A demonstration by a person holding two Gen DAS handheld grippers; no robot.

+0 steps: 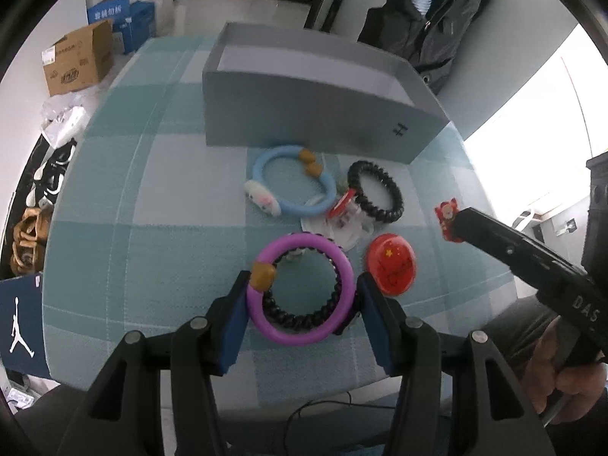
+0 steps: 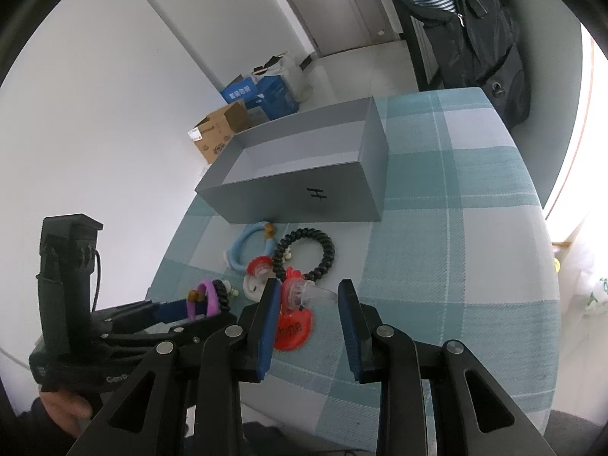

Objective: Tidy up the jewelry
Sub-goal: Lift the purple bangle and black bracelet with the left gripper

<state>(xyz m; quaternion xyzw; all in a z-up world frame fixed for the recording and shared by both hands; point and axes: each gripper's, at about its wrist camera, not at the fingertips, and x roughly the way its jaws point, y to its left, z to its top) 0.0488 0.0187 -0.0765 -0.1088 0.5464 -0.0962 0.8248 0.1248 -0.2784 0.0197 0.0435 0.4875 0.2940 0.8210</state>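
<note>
My left gripper point(image 1: 302, 294) is shut on a purple ring bracelet point(image 1: 342, 266) with a brown bead, and a black spiral hair tie point(image 1: 300, 319) is held with it, just above the table. In the right wrist view the purple bracelet point(image 2: 211, 300) stands upright in that gripper. My right gripper point(image 2: 306, 296) is open, and a red hair clip with a clear end point(image 2: 304, 294) lies between its fingers. In the left wrist view the right gripper's tip sits next to a small red charm point(image 1: 447, 212). The open grey box point(image 1: 315, 114) stands behind, also in the right wrist view point(image 2: 304, 186).
A blue bracelet with a white plush point(image 1: 292, 182), a second black spiral tie point(image 1: 376, 192), a red round badge point(image 1: 391, 266) and a clear-and-red clip on a white disc point(image 1: 342, 216) lie on the checked teal tablecloth point(image 1: 152, 209). Cardboard boxes point(image 1: 78, 59) stand on the floor beyond.
</note>
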